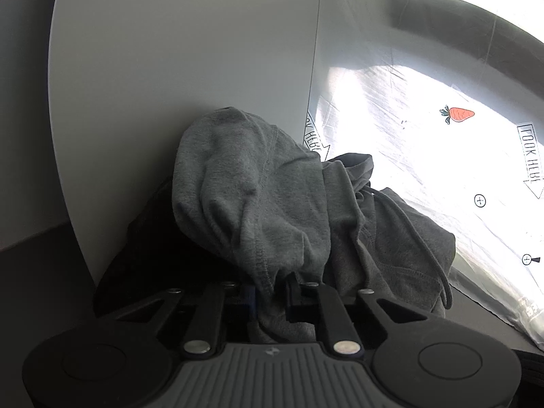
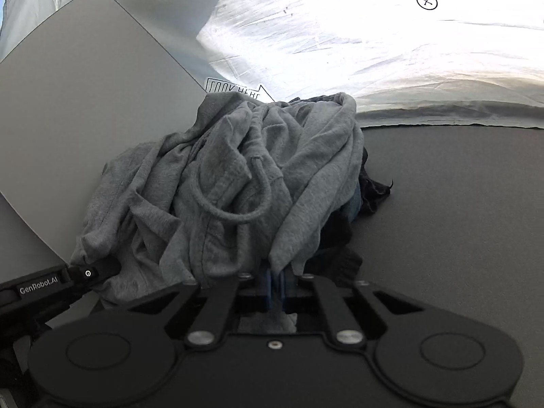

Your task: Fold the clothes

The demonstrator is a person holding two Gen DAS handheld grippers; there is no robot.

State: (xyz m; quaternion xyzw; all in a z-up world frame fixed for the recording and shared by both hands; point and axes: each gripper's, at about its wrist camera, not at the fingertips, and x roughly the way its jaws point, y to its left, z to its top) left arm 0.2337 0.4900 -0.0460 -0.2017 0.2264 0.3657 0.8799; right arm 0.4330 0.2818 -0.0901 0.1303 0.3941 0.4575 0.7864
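Note:
A crumpled grey garment (image 1: 251, 190) with a drawstring cord (image 1: 425, 238) lies bunched on a dark surface. My left gripper (image 1: 268, 292) is shut on a hemmed edge of it, the cloth pinched between the blue pads. In the right wrist view the same grey garment (image 2: 217, 183) is heaped up, its cord (image 2: 234, 210) looping across the front. My right gripper (image 2: 277, 282) is shut on another fold of the grey cloth. Dark clothing (image 2: 370, 187) pokes out from under the heap at the right. The left gripper's body (image 2: 61, 282) shows at the lower left.
A grey flat board (image 1: 187, 51) stands behind the heap, also seen as a board (image 2: 74, 102) at the left. A white printed sheet (image 1: 425, 136) with a carrot (image 1: 459, 114) lies beyond. Dark tabletop (image 2: 459, 204) stretches to the right.

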